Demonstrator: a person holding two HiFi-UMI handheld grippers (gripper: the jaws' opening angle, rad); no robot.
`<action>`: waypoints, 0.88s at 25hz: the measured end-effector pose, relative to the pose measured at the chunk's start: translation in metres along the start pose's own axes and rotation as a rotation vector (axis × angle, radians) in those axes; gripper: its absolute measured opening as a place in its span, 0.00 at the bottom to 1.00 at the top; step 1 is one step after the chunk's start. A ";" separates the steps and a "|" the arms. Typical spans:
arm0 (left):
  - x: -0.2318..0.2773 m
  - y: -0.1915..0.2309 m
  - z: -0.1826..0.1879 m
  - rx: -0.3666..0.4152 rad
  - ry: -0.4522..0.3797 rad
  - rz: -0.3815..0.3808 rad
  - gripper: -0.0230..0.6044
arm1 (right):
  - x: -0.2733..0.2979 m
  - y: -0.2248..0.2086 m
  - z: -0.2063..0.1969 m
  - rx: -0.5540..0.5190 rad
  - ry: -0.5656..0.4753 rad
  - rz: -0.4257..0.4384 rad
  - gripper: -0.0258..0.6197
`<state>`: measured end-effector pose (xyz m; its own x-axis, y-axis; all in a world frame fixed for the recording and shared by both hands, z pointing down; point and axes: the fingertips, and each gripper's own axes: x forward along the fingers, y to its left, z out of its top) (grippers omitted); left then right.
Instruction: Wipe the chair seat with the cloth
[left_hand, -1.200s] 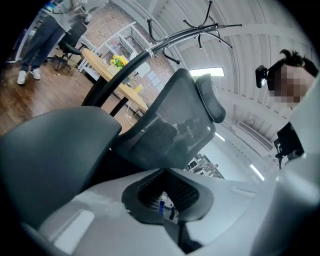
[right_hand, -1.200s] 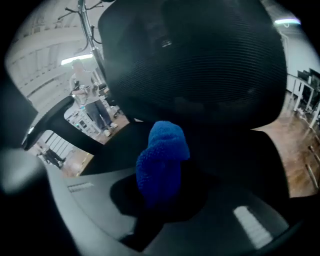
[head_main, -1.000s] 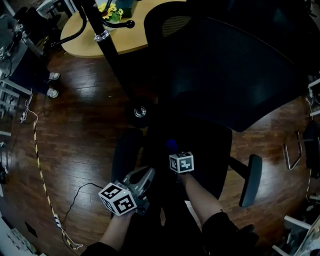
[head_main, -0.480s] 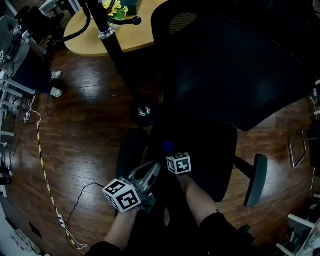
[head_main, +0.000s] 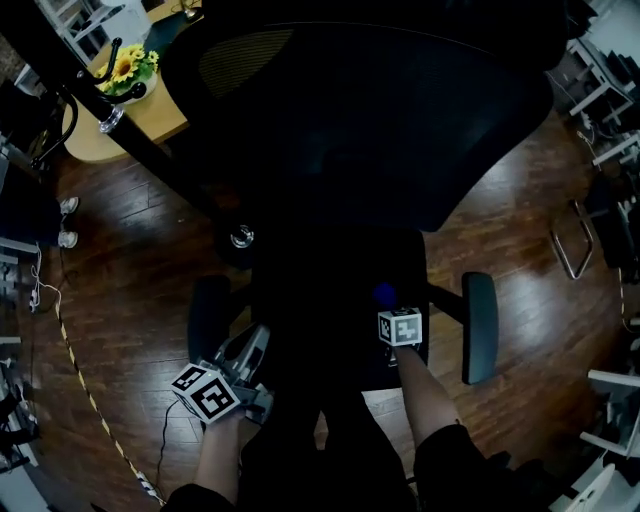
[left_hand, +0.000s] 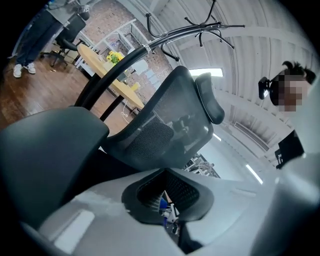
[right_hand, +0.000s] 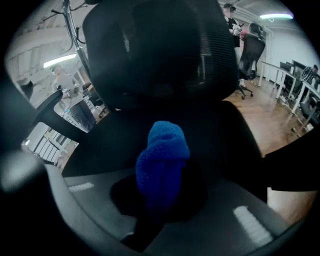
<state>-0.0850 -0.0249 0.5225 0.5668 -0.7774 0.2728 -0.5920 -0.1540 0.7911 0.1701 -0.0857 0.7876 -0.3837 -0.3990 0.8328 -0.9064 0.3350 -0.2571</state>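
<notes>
Far left of the chair seat (head_main: 330, 290), at its back: a round table (head_main: 100, 125) in light wood, with sunflowers (head_main: 125, 65) on it. A dark coat stand (head_main: 150, 155) slants from there down to its foot, just off the seat's back left corner. A yellowish cable (head_main: 85, 385) trails over the wood floor (head_main: 130, 270), well left of the seat.

Left armrest (head_main: 205, 320) stands just beside the seat's left edge. The left gripper (head_main: 258, 338) hangs at the seat's front left corner, between armrest and seat, angled in toward the seat. Its fingers are pressed together with nothing between them.

Behind the seat the wide black mesh backrest (head_main: 370, 120) fills the upper middle of the head view.

Blue fleecy cloth (head_main: 383, 293) sits over the right front part of the seat, near its right edge. The right gripper (head_main: 389, 306) pinches it as a bunched roll that sticks out past the fingertips toward the backrest. Cannot tell whether the cloth touches the seat.

Right armrest (head_main: 479, 325) is just right of the seat, beside the right gripper.
</notes>
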 end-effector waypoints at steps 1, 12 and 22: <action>0.001 0.000 -0.001 0.004 0.008 0.003 0.04 | -0.012 -0.017 -0.001 0.003 0.000 -0.033 0.09; 0.018 -0.008 -0.008 0.044 0.027 0.010 0.04 | -0.051 -0.083 -0.007 0.037 -0.046 -0.117 0.09; -0.011 -0.020 0.002 0.043 -0.071 0.019 0.04 | -0.013 0.084 0.021 -0.098 -0.068 0.151 0.09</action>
<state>-0.0805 -0.0144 0.5032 0.5140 -0.8216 0.2466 -0.6271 -0.1638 0.7615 0.0955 -0.0705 0.7443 -0.5280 -0.3937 0.7524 -0.8175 0.4754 -0.3249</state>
